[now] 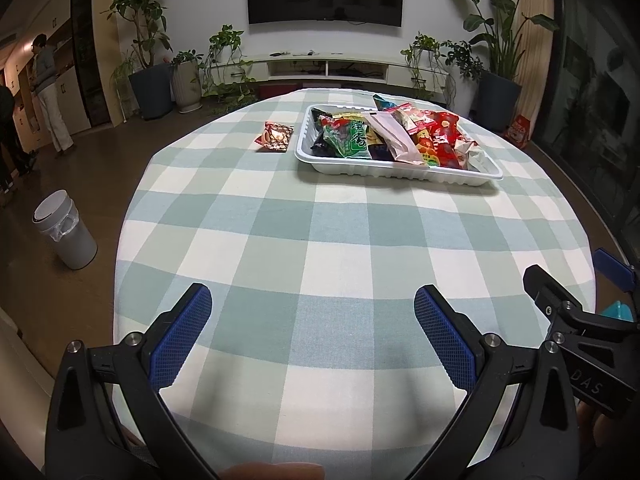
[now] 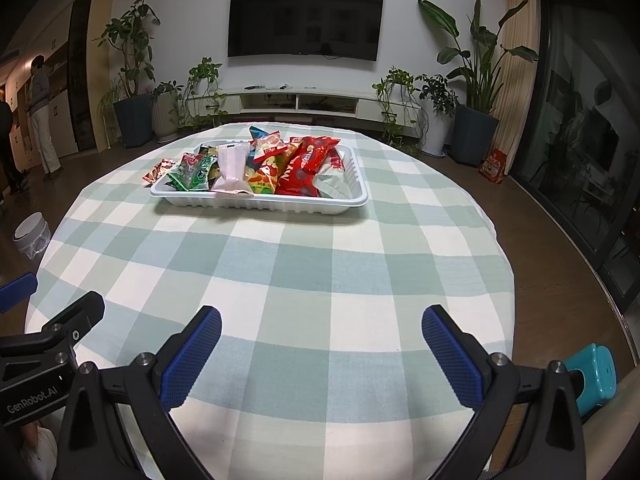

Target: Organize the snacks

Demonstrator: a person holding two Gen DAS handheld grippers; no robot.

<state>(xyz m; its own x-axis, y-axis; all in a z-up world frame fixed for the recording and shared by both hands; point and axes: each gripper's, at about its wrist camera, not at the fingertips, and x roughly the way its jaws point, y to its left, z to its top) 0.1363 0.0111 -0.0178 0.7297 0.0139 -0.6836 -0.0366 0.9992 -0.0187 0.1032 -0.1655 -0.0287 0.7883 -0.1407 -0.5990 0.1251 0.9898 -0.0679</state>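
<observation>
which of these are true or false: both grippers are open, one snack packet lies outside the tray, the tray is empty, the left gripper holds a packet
1. Both grippers are open: true. The left gripper and right gripper have their jaws spread wide.
2. One snack packet lies outside the tray: true, on the tablecloth beside it.
3. The tray is empty: false. It is heaped with packets.
4. The left gripper holds a packet: false. Nothing is between its fingers.
</observation>
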